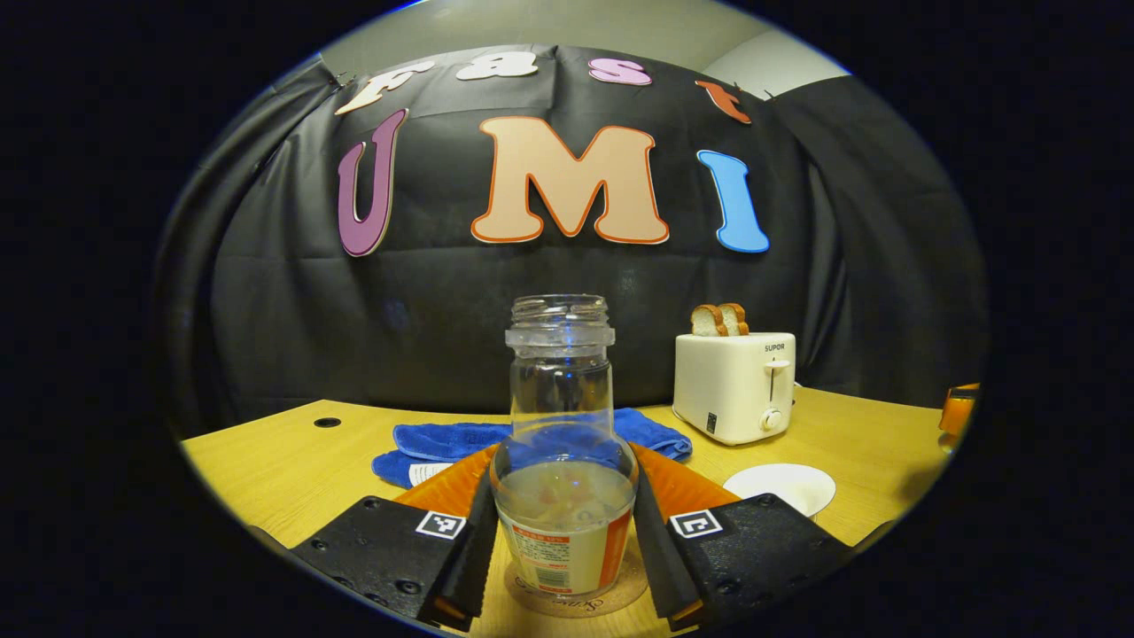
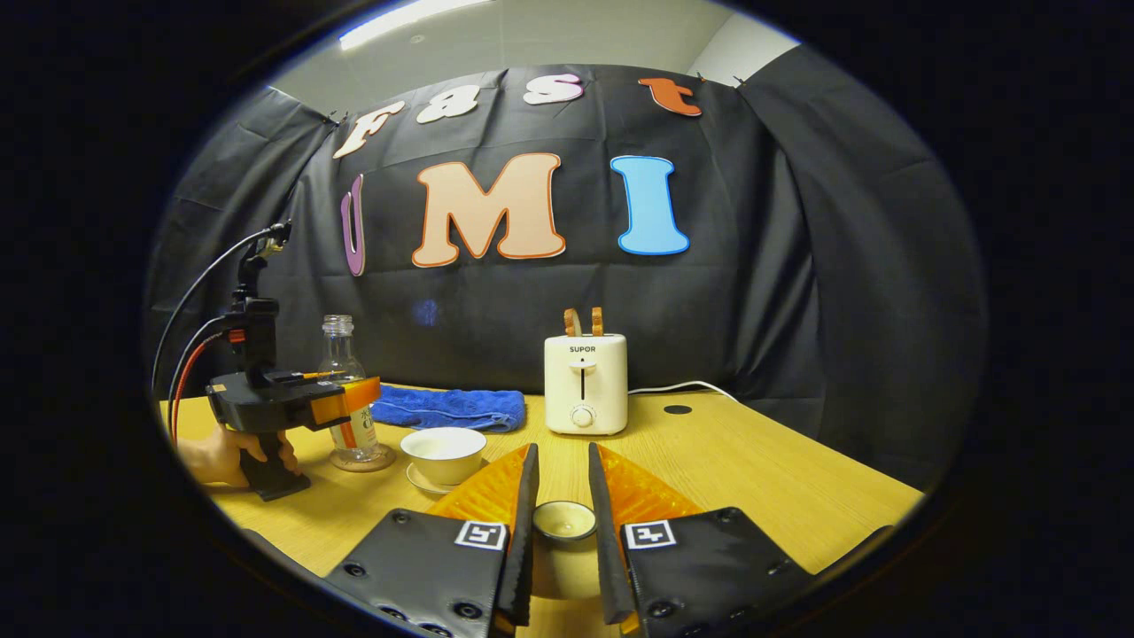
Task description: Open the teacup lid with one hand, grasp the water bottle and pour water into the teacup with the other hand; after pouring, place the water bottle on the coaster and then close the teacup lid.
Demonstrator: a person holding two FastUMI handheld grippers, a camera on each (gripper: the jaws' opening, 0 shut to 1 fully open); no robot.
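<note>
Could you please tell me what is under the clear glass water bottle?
The clear glass water bottle stands on a round brown cork coaster on the yellow wooden table. Only the coaster's rim shows; its middle is covered by the bottle's base.

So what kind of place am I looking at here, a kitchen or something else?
Probably a staged recording booth, not a real kitchen: a black cloth wall hangs behind a wooden table set with props such as a toaster holding bread and a blue towel, and a hand-held gripper trails cables.
</note>
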